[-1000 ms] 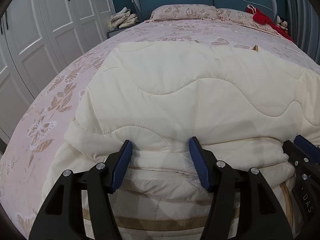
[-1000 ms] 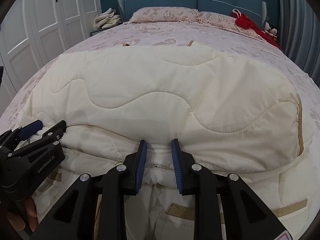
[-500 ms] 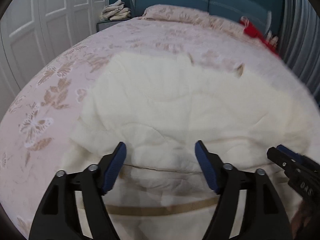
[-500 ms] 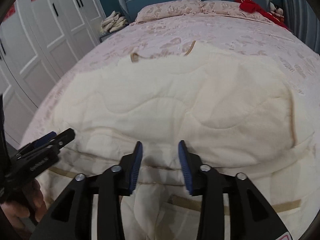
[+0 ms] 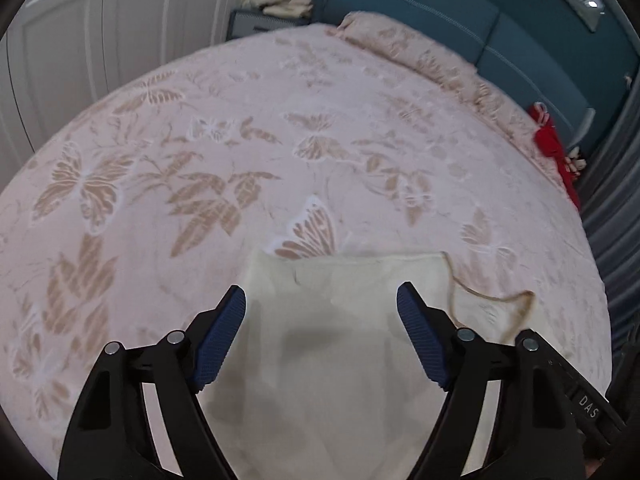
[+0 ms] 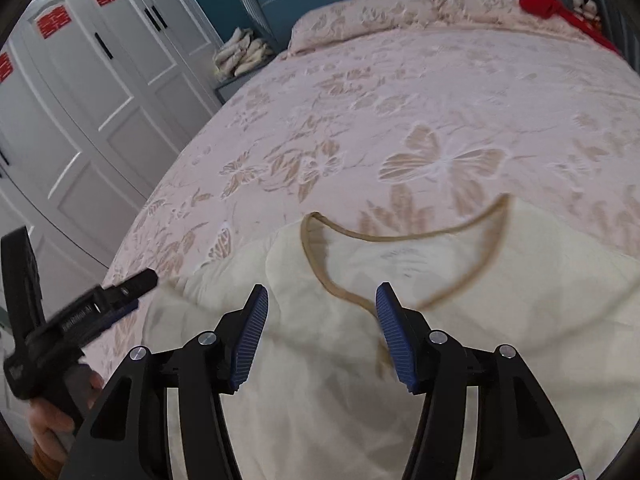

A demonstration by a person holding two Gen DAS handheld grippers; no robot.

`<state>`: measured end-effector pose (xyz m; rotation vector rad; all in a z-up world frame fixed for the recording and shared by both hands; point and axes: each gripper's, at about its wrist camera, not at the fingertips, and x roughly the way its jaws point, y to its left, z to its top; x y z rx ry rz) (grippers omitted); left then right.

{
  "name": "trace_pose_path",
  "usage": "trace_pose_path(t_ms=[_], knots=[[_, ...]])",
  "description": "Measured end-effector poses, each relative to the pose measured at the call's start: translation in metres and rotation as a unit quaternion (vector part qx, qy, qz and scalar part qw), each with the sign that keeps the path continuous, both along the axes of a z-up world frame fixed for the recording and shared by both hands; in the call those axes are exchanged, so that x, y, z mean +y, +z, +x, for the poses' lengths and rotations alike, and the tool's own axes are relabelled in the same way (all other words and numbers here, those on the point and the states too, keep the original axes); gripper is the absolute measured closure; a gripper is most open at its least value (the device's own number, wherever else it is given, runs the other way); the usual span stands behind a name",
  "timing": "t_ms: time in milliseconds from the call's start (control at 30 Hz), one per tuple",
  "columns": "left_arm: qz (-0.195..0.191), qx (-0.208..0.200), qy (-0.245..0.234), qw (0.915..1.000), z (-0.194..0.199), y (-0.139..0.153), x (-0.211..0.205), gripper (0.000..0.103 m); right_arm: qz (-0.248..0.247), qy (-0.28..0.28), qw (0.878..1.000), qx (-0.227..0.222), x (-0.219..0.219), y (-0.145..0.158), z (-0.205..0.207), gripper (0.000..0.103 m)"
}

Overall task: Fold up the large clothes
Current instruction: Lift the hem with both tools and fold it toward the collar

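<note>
— Two grippers, both free? What are you holding?

— Nothing. My left gripper (image 5: 321, 302) has just been opening and stands wide; my right gripper (image 6: 322, 300) has just been opening too, about half spread. Cream cloth lies under each pair of blue pads, not pinched.

— Where is the garment?

— My cream quilted padded garment with tan binding (image 6: 400, 320) lies at six o'clock on the pink butterfly-patterned bedspread (image 6: 400, 120), its tan-edged neckline toward twelve.

— How far along?

— I judge one fold laid and let go. Whether more folds are needed, I cannot tell; most of it sits below view.
</note>
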<state>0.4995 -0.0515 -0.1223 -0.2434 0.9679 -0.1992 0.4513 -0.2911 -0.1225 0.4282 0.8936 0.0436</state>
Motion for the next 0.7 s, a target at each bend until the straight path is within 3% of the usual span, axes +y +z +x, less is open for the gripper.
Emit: trace_pose_path(t_ms=[200, 267, 300, 333, 367, 500, 600, 700], knots=[[0.059, 0.010, 0.008, 0.9982, 0.019, -0.037, -0.006, 0.031, 0.029, 0.010, 0.998, 0.059, 0.023, -0.043, 0.067, 0.047], [0.068, 0.012, 0.014, 0.9975, 0.019, -0.051, -0.003, 0.030, 0.029, 0.006, 0.997, 0.069, 0.025, -0.056, 0.072, 0.053], [0.066, 0.011, 0.017, 0.9976, 0.019, -0.055, -0.001, 0.030, 0.028, 0.008, 0.998, 0.063, 0.027, -0.059, 0.071, 0.067], [0.058, 0.005, 0.022, 0.9981, 0.017, -0.060, 0.003, 0.029, 0.029, 0.014, 0.998, 0.052, 0.030, -0.060, 0.070, 0.093], [0.055, 0.000, 0.024, 0.9982, 0.016, -0.062, 0.004, 0.028, 0.033, 0.024, 0.998, 0.046, 0.032, -0.061, 0.069, 0.098], [0.074, -0.021, 0.023, 0.9968, 0.011, -0.066, -0.003, 0.026, 0.013, 0.009, 1.000, 0.002, 0.028, -0.057, 0.059, 0.100], [0.078, -0.027, 0.024, 0.9963, 0.010, -0.068, -0.004, 0.024, 0.014, -0.018, 1.000, 0.013, 0.021, -0.073, 0.061, 0.101], [0.086, -0.027, 0.026, 0.9956, 0.011, -0.069, -0.006, 0.023, 0.020, -0.038, 0.999, 0.015, 0.013, -0.069, 0.061, 0.100]])
